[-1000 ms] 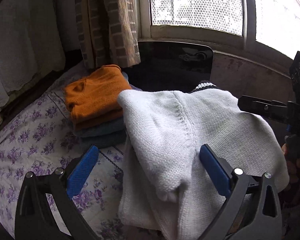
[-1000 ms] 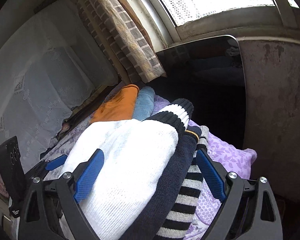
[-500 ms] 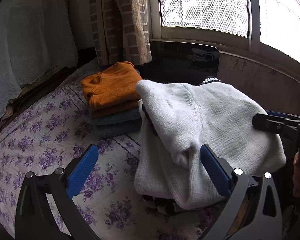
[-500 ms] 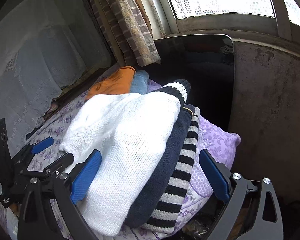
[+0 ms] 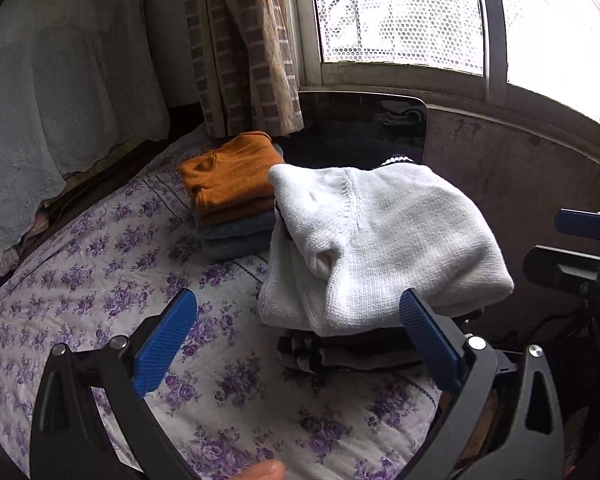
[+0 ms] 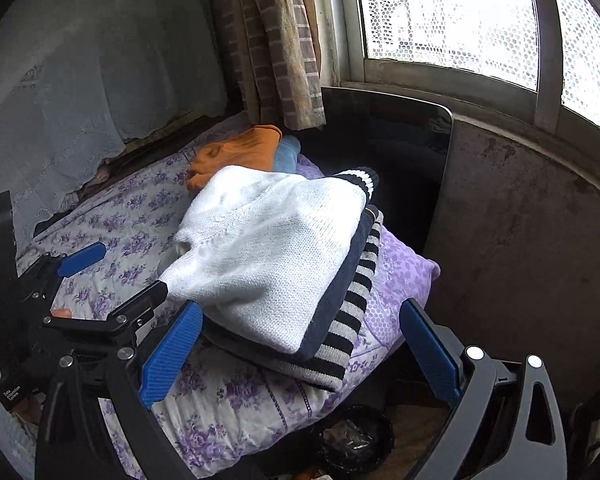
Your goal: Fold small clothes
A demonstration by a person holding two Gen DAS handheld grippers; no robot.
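Both claws released, nothing between the pads: left gripper [image 5: 296, 344], right gripper [image 6: 300, 350], which just finished spreading. White knit sweater [image 6: 276, 256] tops the striped stack at the bed [image 5: 100, 264] right edge. Soft, light, floppy; pinch doubled hem edges.

Daylight is coming in through a window with a pale frame and perforated white mesh [image 5: 400, 16], lighting the room from the far side. A brown and beige brick-patterned curtain [image 5: 244, 48] is hanging beside it. Under the sill, a stained grey concrete wall [image 6: 520, 220] is running along the right, with a glossy black rounded panel [image 5: 360, 128] leaning against it. A white lace cloth [image 5: 60, 92] is draping the left side. A white bedsheet with purple flowers [image 5: 80, 264] is covering the bed.
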